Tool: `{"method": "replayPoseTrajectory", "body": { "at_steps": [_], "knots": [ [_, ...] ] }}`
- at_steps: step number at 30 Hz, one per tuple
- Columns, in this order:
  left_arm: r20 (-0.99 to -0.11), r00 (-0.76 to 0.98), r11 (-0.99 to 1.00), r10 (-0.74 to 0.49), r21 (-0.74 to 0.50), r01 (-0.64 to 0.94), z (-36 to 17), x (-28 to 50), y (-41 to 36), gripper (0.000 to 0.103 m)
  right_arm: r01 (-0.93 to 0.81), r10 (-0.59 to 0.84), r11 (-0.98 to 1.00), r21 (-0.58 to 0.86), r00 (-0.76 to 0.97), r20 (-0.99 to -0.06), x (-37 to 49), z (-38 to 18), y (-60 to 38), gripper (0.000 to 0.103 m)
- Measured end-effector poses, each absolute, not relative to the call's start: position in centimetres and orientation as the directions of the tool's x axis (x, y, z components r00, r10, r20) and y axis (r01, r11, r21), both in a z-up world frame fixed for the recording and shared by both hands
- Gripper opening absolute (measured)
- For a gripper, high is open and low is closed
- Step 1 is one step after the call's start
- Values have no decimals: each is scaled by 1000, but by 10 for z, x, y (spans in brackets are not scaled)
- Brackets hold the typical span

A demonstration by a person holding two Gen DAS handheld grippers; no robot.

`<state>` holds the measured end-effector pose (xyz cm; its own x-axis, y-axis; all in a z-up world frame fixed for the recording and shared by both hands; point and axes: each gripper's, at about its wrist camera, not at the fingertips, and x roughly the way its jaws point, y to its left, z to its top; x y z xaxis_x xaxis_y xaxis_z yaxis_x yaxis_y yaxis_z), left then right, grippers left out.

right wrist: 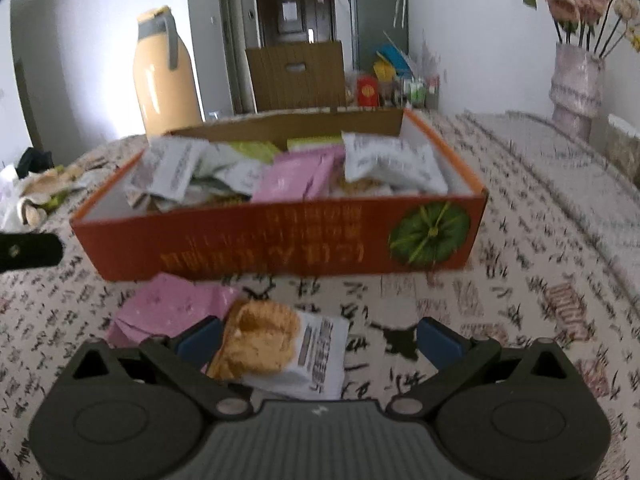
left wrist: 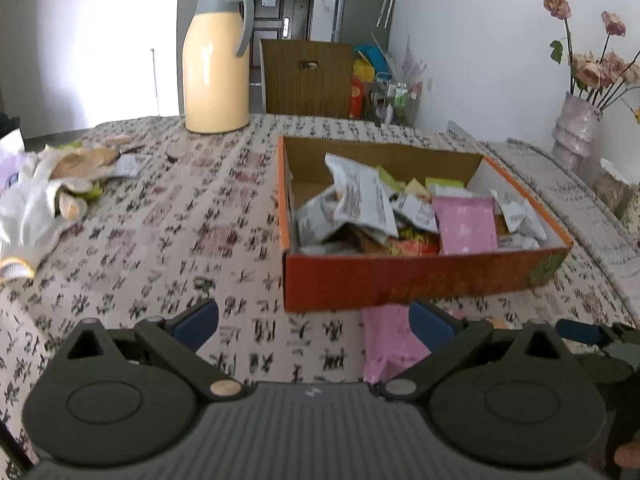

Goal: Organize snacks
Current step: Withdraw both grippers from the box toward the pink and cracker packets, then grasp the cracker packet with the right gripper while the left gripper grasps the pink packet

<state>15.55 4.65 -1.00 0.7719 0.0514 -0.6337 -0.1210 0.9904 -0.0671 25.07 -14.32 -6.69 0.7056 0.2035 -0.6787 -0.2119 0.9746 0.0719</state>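
Note:
An orange cardboard box sits on the patterned tablecloth, filled with several snack packets, white, green and pink. In front of it lies a pink packet, and beside that a white packet with a biscuit picture. My left gripper is open over the cloth, its right finger above the pink packet. My right gripper is open, with the biscuit packet lying between its fingers near the left one. The right gripper's tip shows at the right of the left wrist view.
A cream thermos jug stands at the back left of the table. Wrappers, nutshells and a white glove lie on the left. A vase of dried flowers stands at the right by the wall. A wooden chair is beyond the table.

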Motion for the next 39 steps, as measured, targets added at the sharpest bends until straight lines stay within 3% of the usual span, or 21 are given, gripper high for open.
{"method": "replayPoseTrajectory", "body": {
  "at_steps": [16, 19, 21, 25, 39],
  "knots": [
    [-674, 739, 989, 25, -92, -117, -29, 146, 51, 103, -214, 154, 977, 7, 681, -716, 258, -83, -121, 101],
    [-681, 732, 989, 24, -91, -117, -32, 148, 50, 103, -238, 176, 971, 10, 687, -705, 256, -81, -118, 90],
    [-683, 730, 989, 19, -93, -113, -33, 149, 49, 103, -262, 198, 965, 14, 692, -695, 253, -80, -118, 72],
    [-685, 728, 990, 14, -92, -105, -35, 149, 46, 103, -286, 213, 958, 5, 701, -681, 247, -77, -114, 59],
    [-693, 721, 996, -13, -71, -50, -35, 166, 13, 103, -271, 219, 963, 6, 764, -606, 228, -61, -147, 54]
  ]
}}
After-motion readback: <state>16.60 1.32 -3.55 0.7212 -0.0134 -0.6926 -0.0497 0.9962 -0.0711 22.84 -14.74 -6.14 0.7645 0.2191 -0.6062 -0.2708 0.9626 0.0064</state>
